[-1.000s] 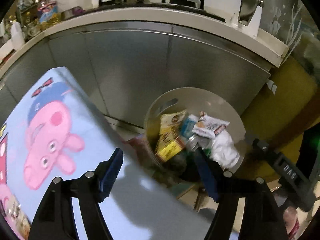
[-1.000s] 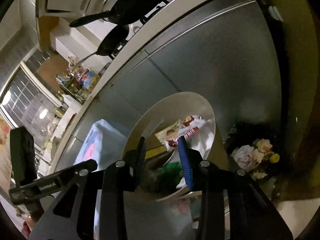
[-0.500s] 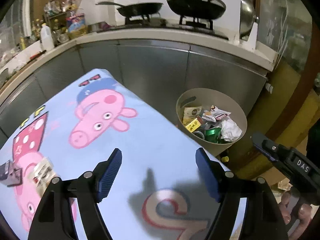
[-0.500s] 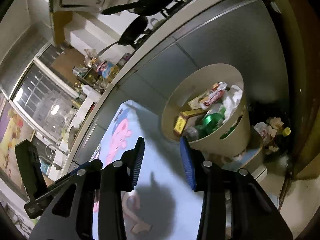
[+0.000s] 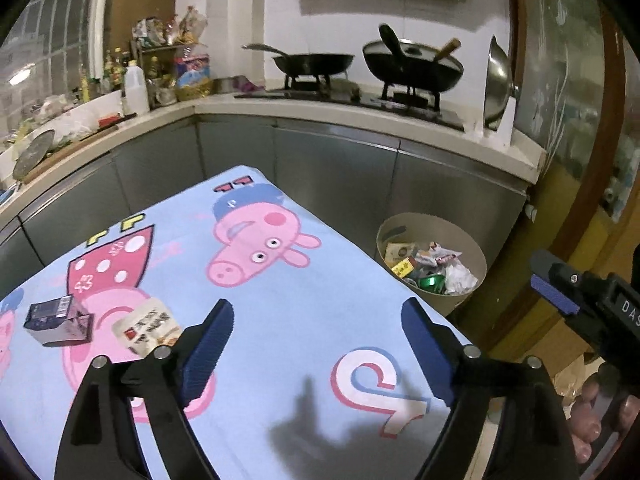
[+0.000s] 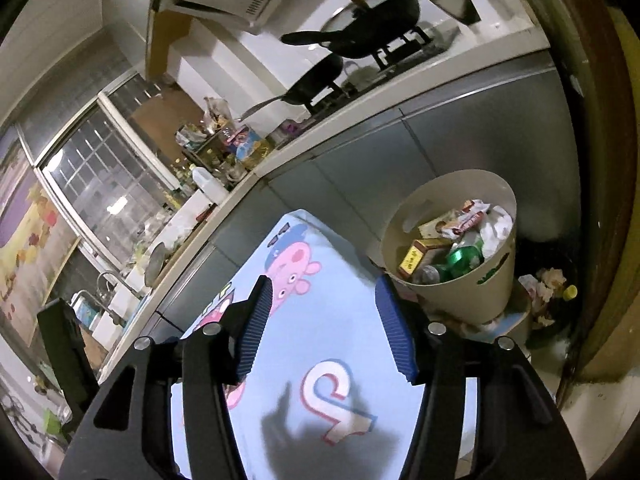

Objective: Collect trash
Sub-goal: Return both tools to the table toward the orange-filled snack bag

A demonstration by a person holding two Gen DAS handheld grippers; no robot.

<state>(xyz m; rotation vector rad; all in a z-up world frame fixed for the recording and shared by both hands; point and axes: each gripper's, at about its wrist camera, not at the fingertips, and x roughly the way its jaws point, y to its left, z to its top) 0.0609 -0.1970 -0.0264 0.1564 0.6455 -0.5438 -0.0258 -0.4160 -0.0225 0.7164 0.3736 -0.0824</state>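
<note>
You could read only "DAS" in white letters on the black body of the right gripper [image 5: 554, 298], cut off at the picture's edge. The snack packet [image 5: 146, 330] on the desk's cartoon cloth [image 5: 280, 320] bore dark characters too blurred to read.

We are holding the left gripper [image 5: 316, 344], its jaws just opening with nothing between them, over the table [image 5: 344, 300]; the bin [image 5: 472, 256] is sitting at centre right.
</note>
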